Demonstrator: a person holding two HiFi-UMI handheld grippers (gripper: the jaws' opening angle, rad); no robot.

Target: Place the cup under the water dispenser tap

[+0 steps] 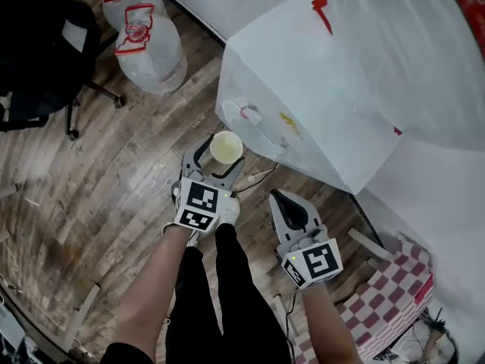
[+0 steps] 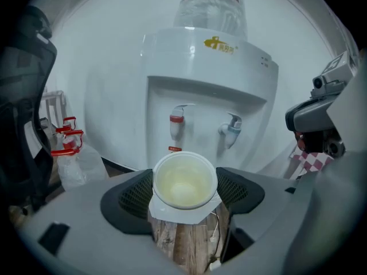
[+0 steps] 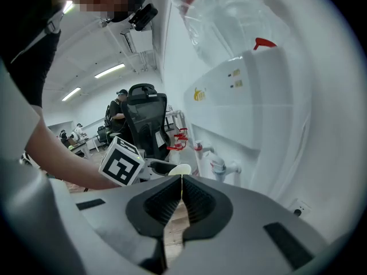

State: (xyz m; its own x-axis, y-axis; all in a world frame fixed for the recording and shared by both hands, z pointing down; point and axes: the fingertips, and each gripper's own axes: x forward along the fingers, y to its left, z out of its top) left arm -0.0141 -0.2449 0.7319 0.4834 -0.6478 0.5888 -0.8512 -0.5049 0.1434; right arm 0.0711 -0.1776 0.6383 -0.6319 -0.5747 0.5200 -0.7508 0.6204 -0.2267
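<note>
A small white paper cup (image 1: pixel 226 147), empty and pale yellow inside, sits upright between the jaws of my left gripper (image 1: pixel 220 155), which is shut on it. In the left gripper view the cup (image 2: pixel 184 180) is in front of and below the white water dispenser (image 2: pixel 206 90), apart from its red tap (image 2: pixel 176 122) and blue tap (image 2: pixel 231 129). My right gripper (image 1: pixel 280 196) hovers to the right of the left one, jaws shut with nothing between them. From the right gripper view the cup (image 3: pixel 179 169) shows past the closed right gripper (image 3: pixel 180 196), left of the taps (image 3: pixel 219 168).
A large water bottle (image 1: pixel 409 44) stands on top of the dispenser (image 1: pixel 303 89). Empty water bottles (image 1: pixel 148 40) lie on the wooden floor at the back left beside a black office chair (image 1: pixel 38 44). A red checkered cloth (image 1: pixel 386 302) is at the lower right. A thin cable (image 1: pixel 261 174) runs by the dispenser's base.
</note>
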